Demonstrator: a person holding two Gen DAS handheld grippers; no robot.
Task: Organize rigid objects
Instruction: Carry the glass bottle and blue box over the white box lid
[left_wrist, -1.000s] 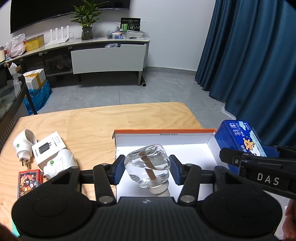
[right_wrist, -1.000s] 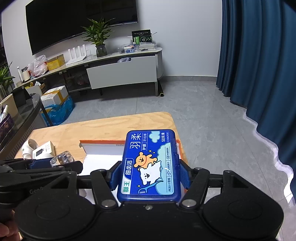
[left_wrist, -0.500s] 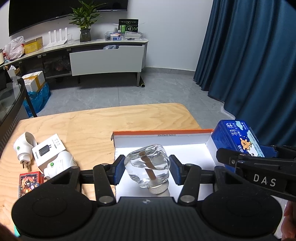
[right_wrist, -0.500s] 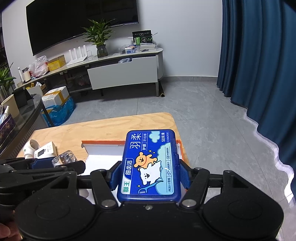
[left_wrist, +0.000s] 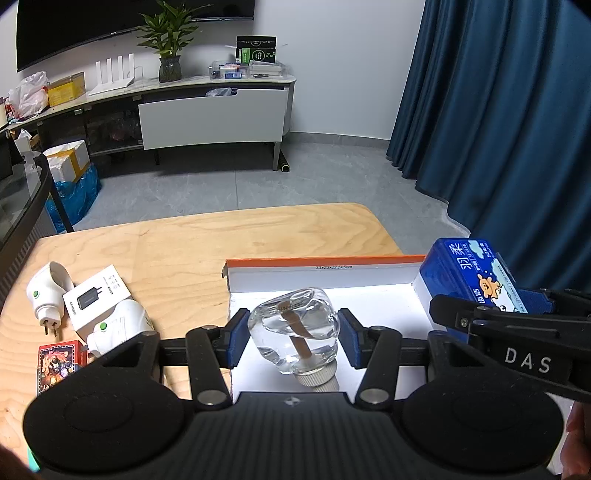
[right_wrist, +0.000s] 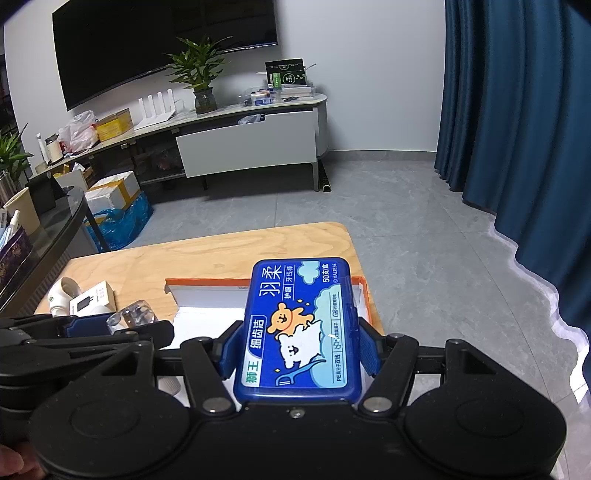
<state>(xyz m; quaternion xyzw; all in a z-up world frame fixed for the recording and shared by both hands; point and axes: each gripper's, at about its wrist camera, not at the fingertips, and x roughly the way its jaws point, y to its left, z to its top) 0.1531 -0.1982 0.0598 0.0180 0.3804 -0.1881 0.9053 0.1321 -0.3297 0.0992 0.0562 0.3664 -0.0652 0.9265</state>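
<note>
1. The left gripper (left_wrist: 293, 341) pinches a clear, liquid-filled glass bottle (left_wrist: 295, 332) above the white-lined, orange-edged cardboard box (left_wrist: 321, 264).
2. The right gripper (right_wrist: 299, 349) clamps a blue rectangular plastic floss-pick case (right_wrist: 299, 328) over the box's right side.

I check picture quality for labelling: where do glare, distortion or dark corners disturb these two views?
Left wrist view: the white inside of the orange-edged cardboard box is overexposed; the clear glass bottle stays sharp. Right wrist view: small glare spot on the blue plastic floss box. Both: fisheye bending, dark corners.
</note>
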